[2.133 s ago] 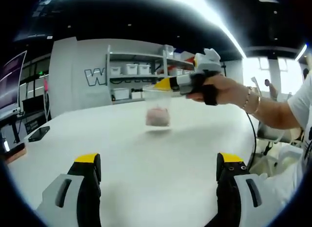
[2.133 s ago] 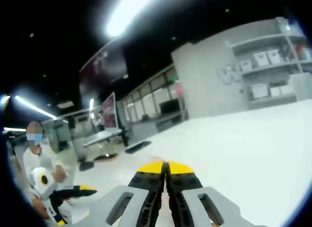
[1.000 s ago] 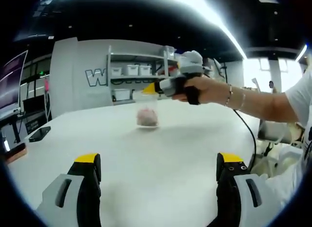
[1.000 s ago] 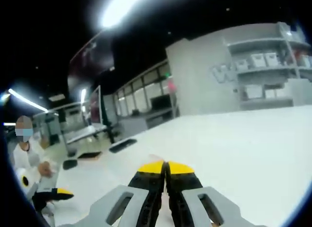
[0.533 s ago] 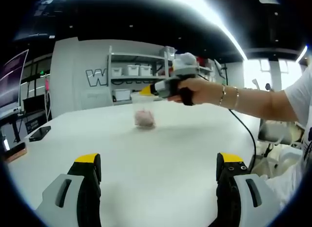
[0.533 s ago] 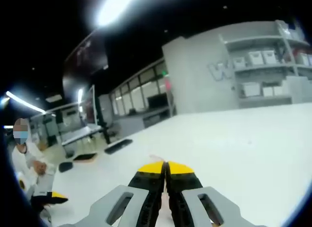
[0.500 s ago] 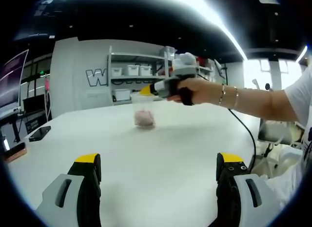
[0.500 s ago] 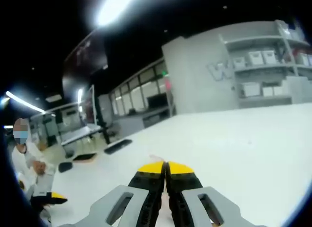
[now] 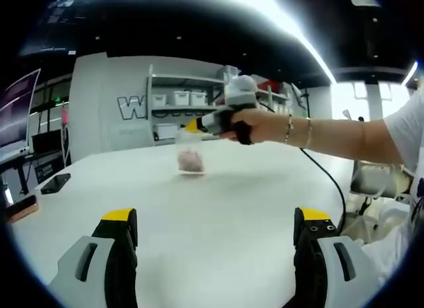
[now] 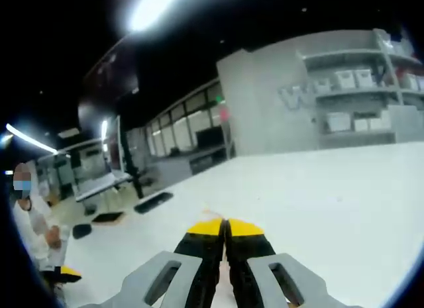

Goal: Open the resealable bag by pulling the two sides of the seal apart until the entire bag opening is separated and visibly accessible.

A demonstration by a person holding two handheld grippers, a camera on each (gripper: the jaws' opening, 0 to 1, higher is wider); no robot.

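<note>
Left gripper view: left tongs (image 9: 215, 238) wide open, empty, low over the white table (image 9: 218, 215). Across the table the right tongs (image 9: 193, 126), in the person's hand (image 9: 255, 126), are clamped on the top edge of the clear resealable bag (image 9: 190, 155), pinkish contents at its bottom, hanging just above or touching the table, can't tell which. Step: bag held by one side only, seal not yet pulled. Next, probably: left tongs reach in and pinch the opposite lip. Wall lettering starts "W", rest blocked.

Right gripper view: right tongs (image 10: 225, 227) pressed together, thin bag film between the tips. "W" on wall, blurred.
</note>
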